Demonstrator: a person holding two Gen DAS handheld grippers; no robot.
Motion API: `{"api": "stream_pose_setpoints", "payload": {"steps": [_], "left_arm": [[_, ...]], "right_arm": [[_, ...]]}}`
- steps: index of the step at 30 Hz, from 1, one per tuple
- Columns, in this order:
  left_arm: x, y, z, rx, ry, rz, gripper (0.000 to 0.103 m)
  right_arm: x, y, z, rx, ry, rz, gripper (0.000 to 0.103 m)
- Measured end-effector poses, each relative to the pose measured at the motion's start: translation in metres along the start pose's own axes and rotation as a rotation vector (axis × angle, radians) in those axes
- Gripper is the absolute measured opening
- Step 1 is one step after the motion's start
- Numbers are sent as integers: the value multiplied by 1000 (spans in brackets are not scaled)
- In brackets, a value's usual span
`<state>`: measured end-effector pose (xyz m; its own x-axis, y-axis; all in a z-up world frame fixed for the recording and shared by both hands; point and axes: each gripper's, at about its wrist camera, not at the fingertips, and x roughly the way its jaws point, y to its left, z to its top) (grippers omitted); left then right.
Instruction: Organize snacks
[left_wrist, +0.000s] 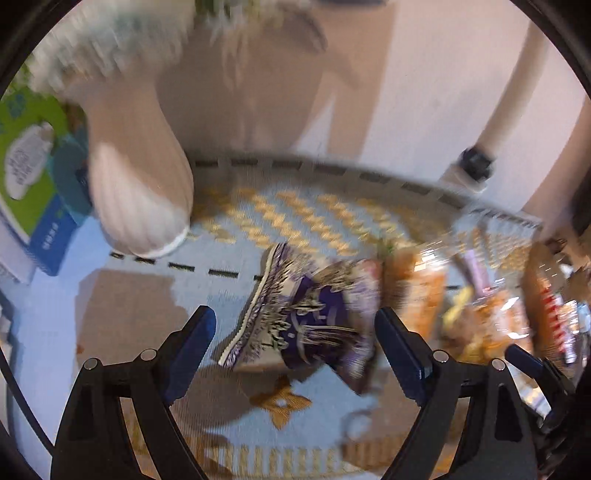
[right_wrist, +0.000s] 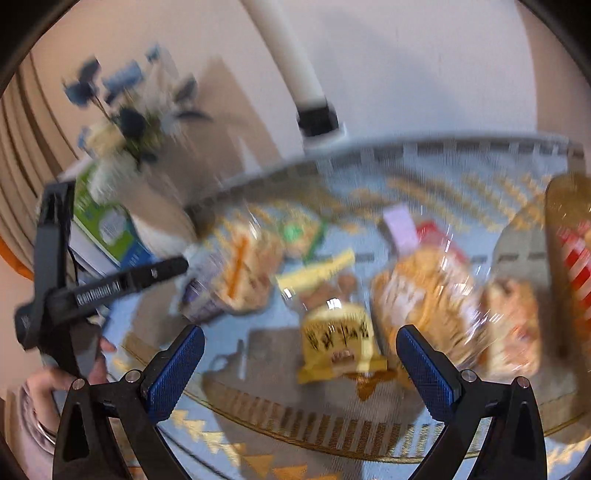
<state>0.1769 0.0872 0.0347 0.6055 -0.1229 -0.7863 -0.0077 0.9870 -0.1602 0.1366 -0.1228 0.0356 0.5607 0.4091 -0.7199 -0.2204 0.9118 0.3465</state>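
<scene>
Both views are blurred by motion. A purple and white snack bag (left_wrist: 306, 317) lies on the light blue patterned tablecloth (left_wrist: 122, 306), between the fingers of my open left gripper (left_wrist: 295, 325), which hovers just above it. More snack packets (left_wrist: 417, 295) lie to its right. In the right wrist view my right gripper (right_wrist: 299, 350) is open over a yellow snack packet (right_wrist: 338, 341). A clear bag of golden pastries (right_wrist: 424, 295) lies at its right finger. The left gripper (right_wrist: 110, 284) and the purple bag (right_wrist: 201, 284) show at the left.
A white ribbed vase (left_wrist: 140, 192) with flowers stands at the back left on the cloth. Green and blue boxes (left_wrist: 33, 177) lie left of it. A white pole with a black clamp (right_wrist: 317, 118) stands at the table's far edge. A tall orange bag (right_wrist: 569, 240) is at the right.
</scene>
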Motion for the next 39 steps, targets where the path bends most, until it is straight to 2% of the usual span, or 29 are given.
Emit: {"api": "stream_pose_setpoints", "payload": {"steps": [1,2,3,4,5,6,8,11,16,22,39], "left_arm": [[10,2,-2,3,9,-16,89],[24,5,-4,-8,24,-46,99],[30,6,-6,-22,30,-61,103],[36,9,-9,-43,29,-84,103],[39,8,-13,-47,-6,-103,103],[38,5,-15,-22,-39,-83,103],[42,-3,-17,6,-39,-63,103],[43,-10,-17,16,-37,-39,103],[42,-10,-17,9,-41,-42,103],[43,-10,-17,4,-56,-12,103],[43,-13,-20,4,-57,-24,103]], "right_arm": [[9,1,-6,-19,6,-21,103],[16,4,-11,-45,8,-25,103],[27,8,-18,-88,27,-47,103],[36,13,-22,-123,55,-82,103],[39,22,-22,-178,62,-134,103],[47,31,-24,-231,94,-192,103],[50,38,-27,-267,91,-233,103],[52,29,-27,-230,95,-201,103],[57,30,-29,-239,97,-211,103],[54,31,-28,-240,97,-211,103],[54,31,-28,-242,99,-211,103]]}}
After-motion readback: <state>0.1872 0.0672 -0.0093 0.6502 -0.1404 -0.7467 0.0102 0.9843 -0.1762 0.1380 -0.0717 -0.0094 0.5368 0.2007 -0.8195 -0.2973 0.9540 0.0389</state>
